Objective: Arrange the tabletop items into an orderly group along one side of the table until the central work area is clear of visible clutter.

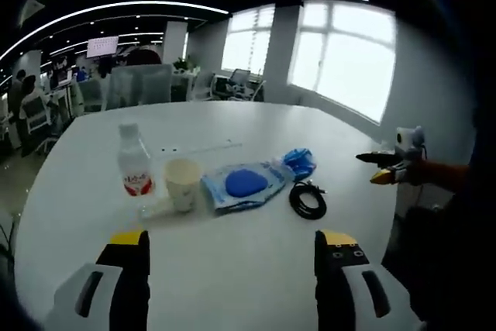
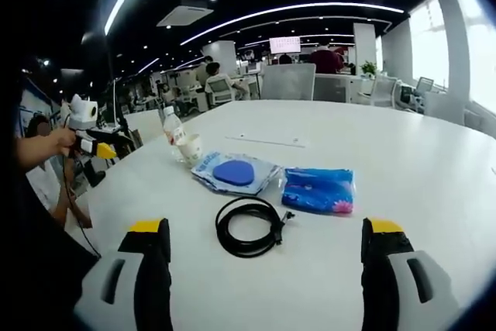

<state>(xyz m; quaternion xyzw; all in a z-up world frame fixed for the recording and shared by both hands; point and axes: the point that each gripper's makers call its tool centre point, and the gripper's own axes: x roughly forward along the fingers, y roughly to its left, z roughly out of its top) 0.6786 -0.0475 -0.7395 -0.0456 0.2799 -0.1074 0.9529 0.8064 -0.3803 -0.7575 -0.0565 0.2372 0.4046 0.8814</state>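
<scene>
The likeliest mishap is the water bottle going over: tall, narrow and clear plastic with a red label, it stands touching or just beside the paper cup, so a careless nudge could fell both and roll the bottle across the smooth white table. The coiled black cable is springy and could unwind or drag its plug if pinched by one loop. The clear pouch holding a blue rounded pad and the glossy blue tissue pack are soft, crinkly and slick, apt to slide rather than lift. All five items sit in a loose row toward the table's middle, not yet grouped at an edge. The left gripper and right gripper both hover released, jaws spread wide with yellow tips, holding nothing.
</scene>
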